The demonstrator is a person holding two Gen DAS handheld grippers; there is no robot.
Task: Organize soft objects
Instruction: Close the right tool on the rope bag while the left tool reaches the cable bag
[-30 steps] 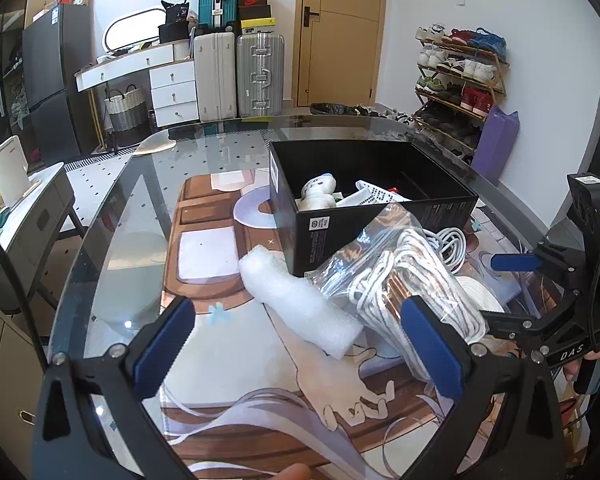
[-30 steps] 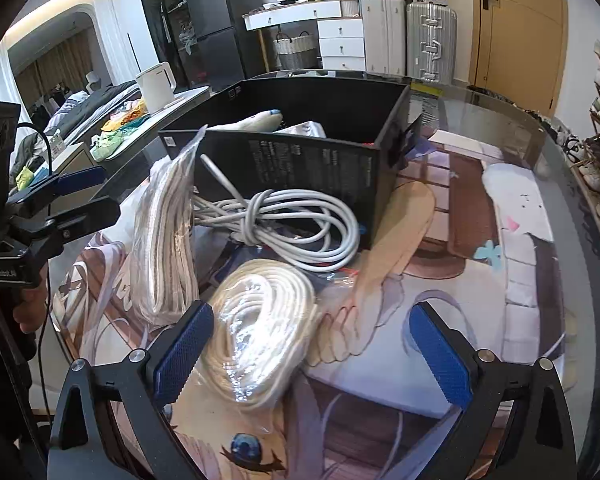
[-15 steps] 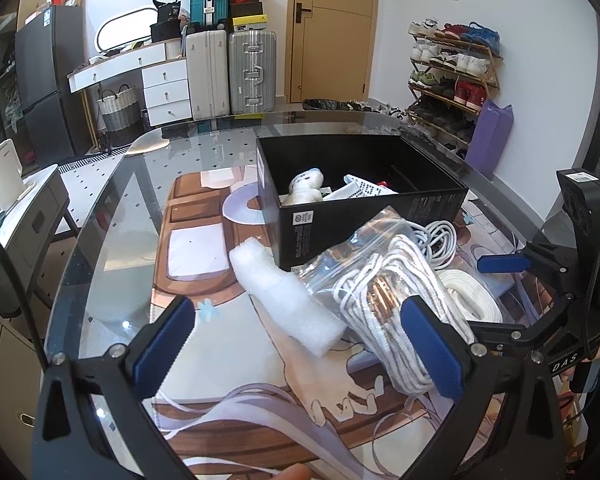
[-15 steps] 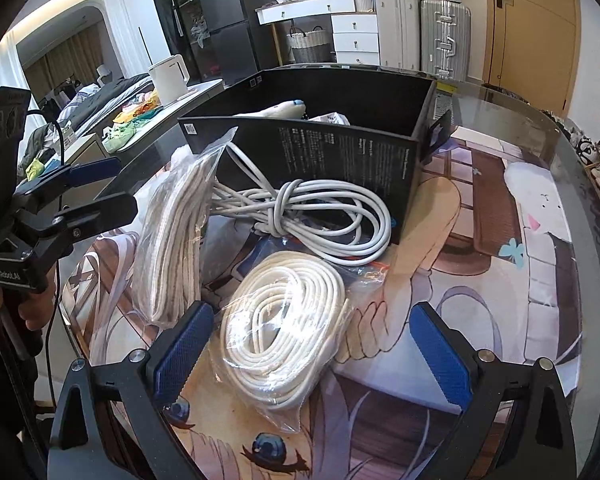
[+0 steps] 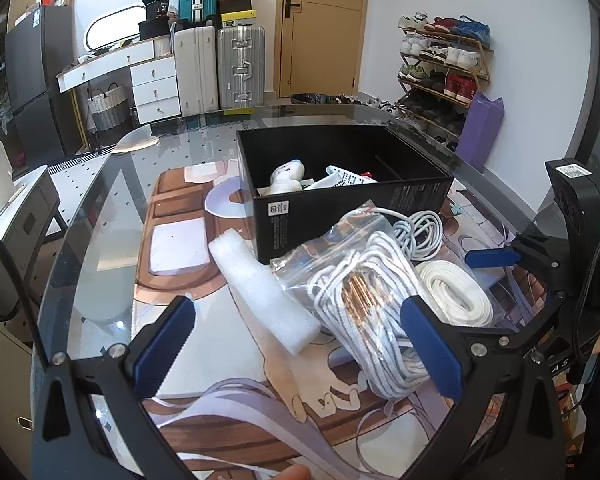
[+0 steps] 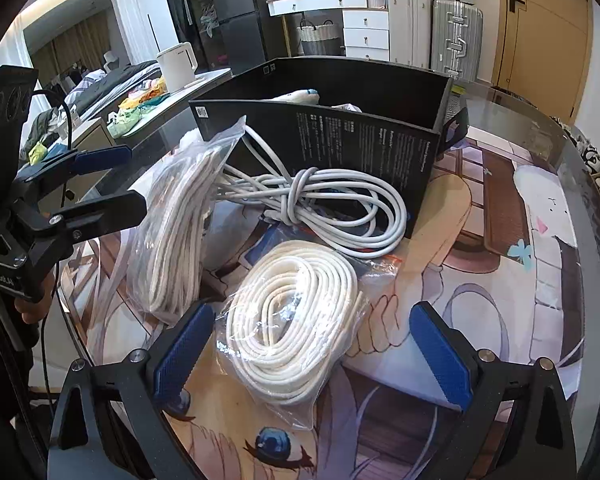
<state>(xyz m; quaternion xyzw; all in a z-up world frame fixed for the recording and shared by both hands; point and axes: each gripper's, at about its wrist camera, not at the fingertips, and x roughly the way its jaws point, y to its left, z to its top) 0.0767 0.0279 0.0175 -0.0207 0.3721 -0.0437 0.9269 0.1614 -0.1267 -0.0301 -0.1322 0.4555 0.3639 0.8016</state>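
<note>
Hovering low over the glass table (image 5: 100, 216), the left gripper (image 5: 296, 344) has its blue pads wide apart and holds nothing. Between its fingers lie a white foam roll (image 5: 264, 292) and part of a clear bag of striped white cord (image 5: 364, 304); the right pad is just in front of that bag, but I cannot tell if it touches. The right gripper (image 6: 312, 348) is also wide open and empty, with a clear bag of coiled white rope (image 6: 296, 320) lying between its fingers, close to the left pad.

A loose grey-white cable (image 6: 332, 208), tied in a knot around itself, lies against the side of the black box (image 6: 364, 152). This box stands open on the table behind the bags, and inside it a white soft toy (image 5: 286, 176) and some printed white packaging can be seen. The box has small white text on its side and a small label with a code near one corner, both too small to read. On the left gripper body, in the right wrist view, a label is partly visible but not clear.

All these things rest on a printed cartoon mat (image 6: 500, 240). Two suitcases (image 5: 220, 68) stand behind the table, and a shoe rack (image 5: 444, 60) is beside the wall.
</note>
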